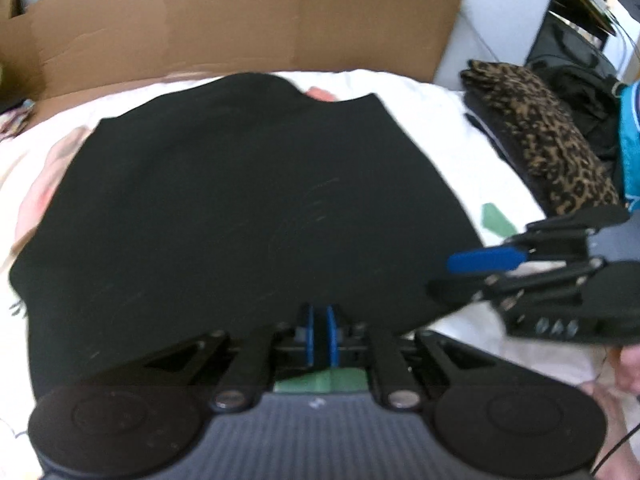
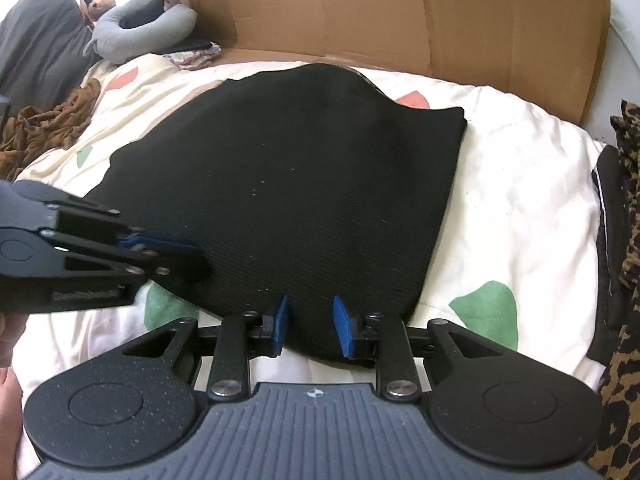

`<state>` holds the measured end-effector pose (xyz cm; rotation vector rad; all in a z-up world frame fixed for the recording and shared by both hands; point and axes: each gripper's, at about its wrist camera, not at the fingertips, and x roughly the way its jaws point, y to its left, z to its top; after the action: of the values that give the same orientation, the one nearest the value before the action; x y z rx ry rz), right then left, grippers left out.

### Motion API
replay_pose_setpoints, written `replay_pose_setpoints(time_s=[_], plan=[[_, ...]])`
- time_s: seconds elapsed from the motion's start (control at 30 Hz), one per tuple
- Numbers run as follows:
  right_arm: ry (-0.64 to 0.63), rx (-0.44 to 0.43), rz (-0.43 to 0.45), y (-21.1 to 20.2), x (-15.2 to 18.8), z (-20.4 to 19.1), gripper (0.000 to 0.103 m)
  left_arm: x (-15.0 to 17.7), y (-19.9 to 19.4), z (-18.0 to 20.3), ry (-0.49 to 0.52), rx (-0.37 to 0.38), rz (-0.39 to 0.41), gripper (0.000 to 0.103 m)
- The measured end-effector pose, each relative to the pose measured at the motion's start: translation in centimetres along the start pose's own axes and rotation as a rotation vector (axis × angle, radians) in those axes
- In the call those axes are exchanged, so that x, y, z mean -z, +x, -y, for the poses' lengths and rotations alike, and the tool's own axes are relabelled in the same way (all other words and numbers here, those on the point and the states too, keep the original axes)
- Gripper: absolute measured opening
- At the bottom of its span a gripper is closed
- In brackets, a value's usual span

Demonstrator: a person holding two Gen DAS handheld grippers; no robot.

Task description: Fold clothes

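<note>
Backing the bed stands a brown cardboard sheet. A black garment lies flat in the middle of the patterned cover, with a leopard-print pile at the right edge. The right claw stands parted over the garment's near hem, while the left claw is nearly closed with black cloth between its blue pads.

black garment: 1 | grippers: 2, left gripper, right gripper | cardboard sheet: 1 | leopard-print cloth: 1 (folded pile) | grey neck pillow: 1
</note>
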<state>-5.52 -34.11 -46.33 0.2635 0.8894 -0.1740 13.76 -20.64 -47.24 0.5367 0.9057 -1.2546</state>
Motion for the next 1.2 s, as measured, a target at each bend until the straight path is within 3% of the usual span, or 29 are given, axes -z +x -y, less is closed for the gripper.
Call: replay_pose_setpoints(time_s=[0.57,0.8,1.03,1.2], plan=[[-0.018,0.006,-0.019,0.3,-0.5,0.2,0.031,2.9,-4.0,-7.6,-0.135,-0.14,0.012,0.004],[-0.011,0.01,-0.023,0.2,-0.5,0.2,0.032,4.1,-5.1,-10.7,-0.238,-0.183,0.027,0.004],[-0.005,0.029,-0.024,-0.6,-0.7,0.9,0.032,4.8,-6.1,-13.1,-0.311,-0.238,0.04,0.011],[0.091,0.027,-0.019,-2.0,-0.5,2.1,0.033,5.0,-7.4,-14.4,-0.353,-0.227,0.064,0.014]])
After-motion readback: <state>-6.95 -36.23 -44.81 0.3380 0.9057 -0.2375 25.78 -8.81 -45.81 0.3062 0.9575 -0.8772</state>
